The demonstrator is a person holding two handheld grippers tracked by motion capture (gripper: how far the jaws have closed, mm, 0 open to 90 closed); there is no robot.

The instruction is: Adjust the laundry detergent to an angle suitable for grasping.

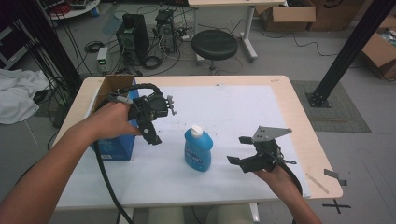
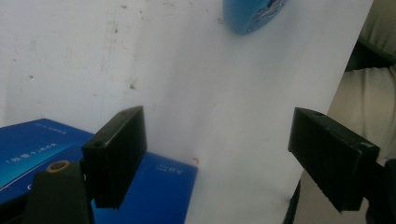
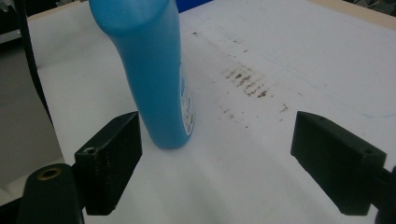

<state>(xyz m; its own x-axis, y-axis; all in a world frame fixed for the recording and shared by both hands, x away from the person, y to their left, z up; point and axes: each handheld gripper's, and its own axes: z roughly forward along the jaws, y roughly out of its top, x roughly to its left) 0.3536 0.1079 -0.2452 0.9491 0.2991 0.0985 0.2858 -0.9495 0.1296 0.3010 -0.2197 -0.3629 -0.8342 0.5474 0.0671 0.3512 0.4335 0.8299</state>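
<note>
High view: upright blue plastic bottle with white cap [image 1: 198, 149] is flanked — left gripper [image 1: 154, 133] held wide above blue cardboard box [image 1: 116, 147], right gripper [image 1: 240, 150] wide, aimed bottle-ward, likely pre-grasp.

Right gripper [image 3: 217, 163]: black jaws stood wide apart, empty. Blue bottle [image 3: 154, 79]: upright on white sheet [image 3: 289, 56], just beyond the left jaw. Brown stains [image 3: 247, 81] marked the sheet.

1. We saw a lab or workshop: black desktop computer towers [image 1: 132, 37] and tangled black cables [image 1: 154, 58] sat on the grey floor.
2. We noted a round black stool [image 1: 214, 44], brown cardboard boxes [image 1: 287, 16] and a black metal frame strut [image 1: 348, 51].
</note>
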